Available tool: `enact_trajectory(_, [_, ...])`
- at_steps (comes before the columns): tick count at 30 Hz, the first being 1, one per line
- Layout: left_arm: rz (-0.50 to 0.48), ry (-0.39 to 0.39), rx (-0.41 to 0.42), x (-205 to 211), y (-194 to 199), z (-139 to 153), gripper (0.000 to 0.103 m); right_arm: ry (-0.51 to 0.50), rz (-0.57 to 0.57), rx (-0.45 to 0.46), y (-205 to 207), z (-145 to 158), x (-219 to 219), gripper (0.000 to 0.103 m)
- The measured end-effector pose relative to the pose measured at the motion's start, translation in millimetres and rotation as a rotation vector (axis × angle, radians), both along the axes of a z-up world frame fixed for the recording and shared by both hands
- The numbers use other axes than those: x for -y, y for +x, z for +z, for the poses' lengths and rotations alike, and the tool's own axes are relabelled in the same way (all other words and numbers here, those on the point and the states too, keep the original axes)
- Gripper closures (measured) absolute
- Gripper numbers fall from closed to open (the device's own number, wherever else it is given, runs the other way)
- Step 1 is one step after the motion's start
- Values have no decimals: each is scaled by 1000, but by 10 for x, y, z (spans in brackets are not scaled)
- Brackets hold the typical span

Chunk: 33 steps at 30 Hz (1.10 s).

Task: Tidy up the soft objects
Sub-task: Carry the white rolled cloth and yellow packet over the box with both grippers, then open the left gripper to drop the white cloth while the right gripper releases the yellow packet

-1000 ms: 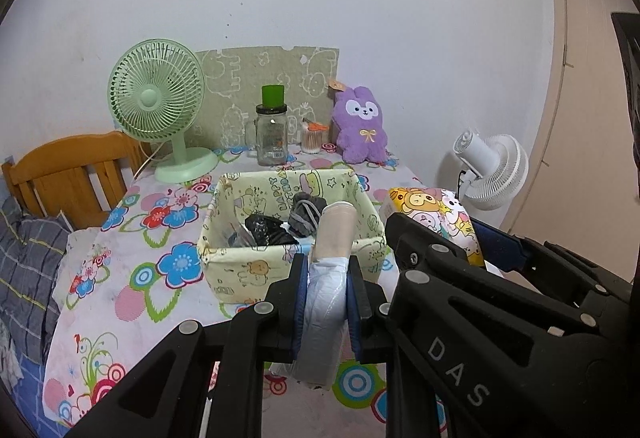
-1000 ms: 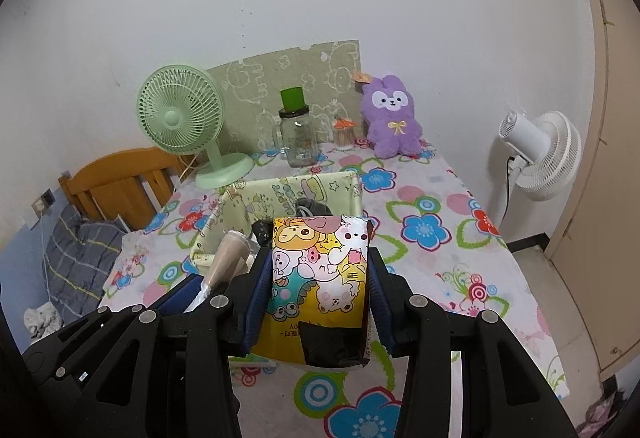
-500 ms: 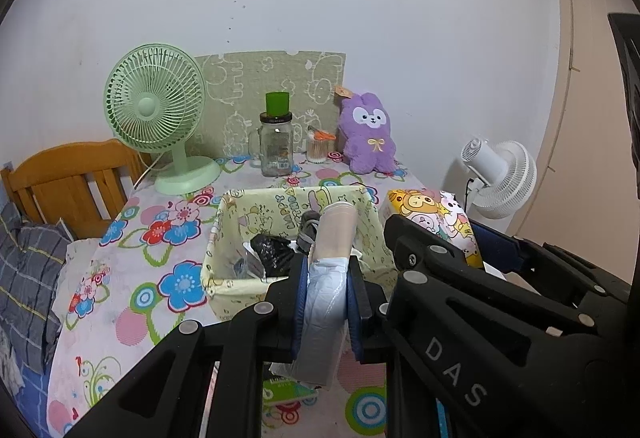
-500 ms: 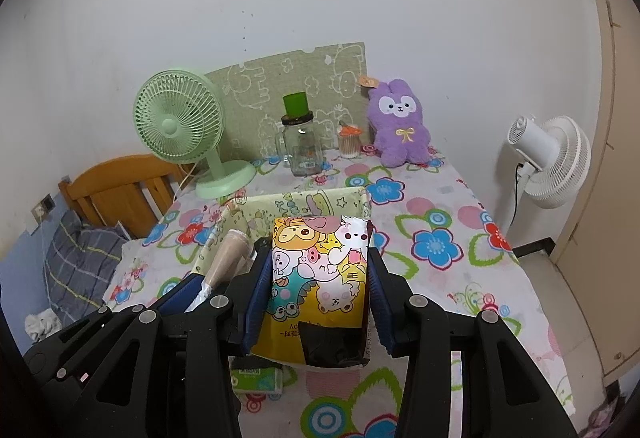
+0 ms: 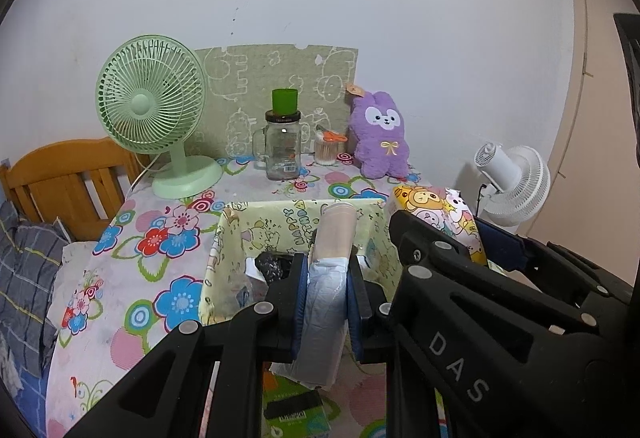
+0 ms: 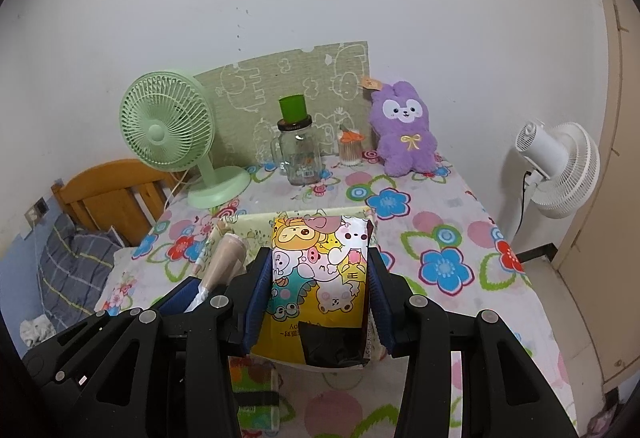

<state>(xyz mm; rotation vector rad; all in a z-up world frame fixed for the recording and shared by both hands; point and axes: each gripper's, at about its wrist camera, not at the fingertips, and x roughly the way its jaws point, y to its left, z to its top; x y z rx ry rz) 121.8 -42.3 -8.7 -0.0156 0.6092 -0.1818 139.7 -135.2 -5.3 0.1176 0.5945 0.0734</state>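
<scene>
My left gripper (image 5: 328, 294) is shut on a rolled beige sock pack in clear plastic (image 5: 326, 270), held above the near edge of a pale green fabric basket (image 5: 224, 246) that holds dark soft items (image 5: 272, 264). My right gripper (image 6: 318, 290) is shut on a yellow cartoon-print tissue pack (image 6: 320, 270), held over the same basket (image 6: 256, 224). The tissue pack also shows in the left wrist view (image 5: 436, 205), and the sock pack in the right wrist view (image 6: 224, 258). A purple plush rabbit (image 5: 380, 133) sits at the back of the table.
On the flowered tablecloth (image 5: 160, 278) stand a green desk fan (image 5: 156, 113), a glass jar with a green cup on top (image 5: 282, 141) and a small toothpick jar (image 5: 326, 147). A green tissue packet (image 5: 296, 410) lies near me. A white floor fan (image 5: 512, 181) stands right, a wooden bed frame (image 5: 60, 181) left.
Both grippers have pulled back and risen with their packs; the basket and table look farther off and lower. A green packet near the table's front edge has come into view.
</scene>
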Motion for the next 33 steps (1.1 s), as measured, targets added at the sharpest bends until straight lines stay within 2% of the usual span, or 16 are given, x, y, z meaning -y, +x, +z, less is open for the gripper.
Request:
enact_trajectory(21, [10, -1, -30, -2, 616, -238, 83, 2, 17, -39, 685, -239, 8, 54])
enact_trajectory(33, [24, -23, -92, -85, 854, -450, 63, 8, 46, -84, 926, -435, -30, 53])
